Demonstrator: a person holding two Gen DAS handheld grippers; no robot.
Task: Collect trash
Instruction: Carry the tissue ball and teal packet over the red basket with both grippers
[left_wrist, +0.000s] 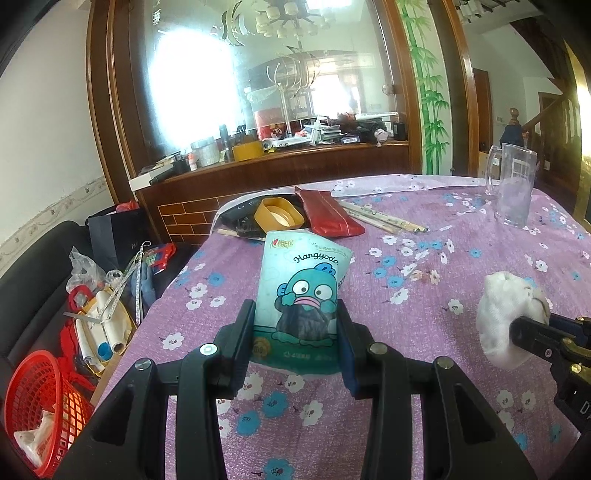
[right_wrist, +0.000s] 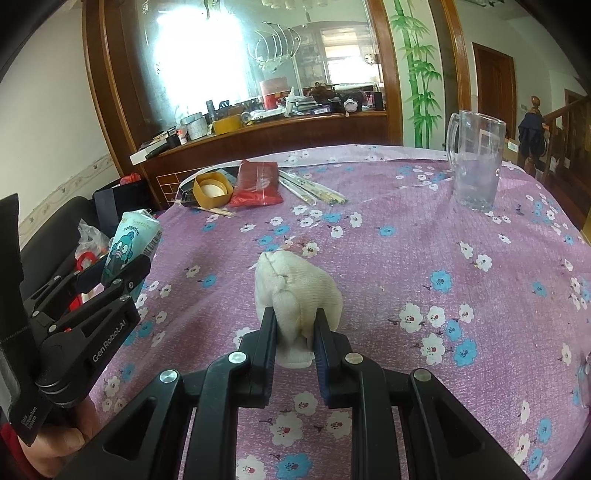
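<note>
Both loads up off the tabletop (right_wrist: 406, 240): left claw (left_wrist: 295, 334) pinching the tissue pack (left_wrist: 304, 295), right claw (right_wrist: 295, 332) pinching the white wad (right_wrist: 295, 291); red basket (left_wrist: 48, 402) sits down-left of the pack, so left claw's nearer

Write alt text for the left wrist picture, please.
A black left gripper clamps a teal cartoon tissue pack above a purple flowered tablecloth. At right, the right gripper holds a white cloth wad.
</note>
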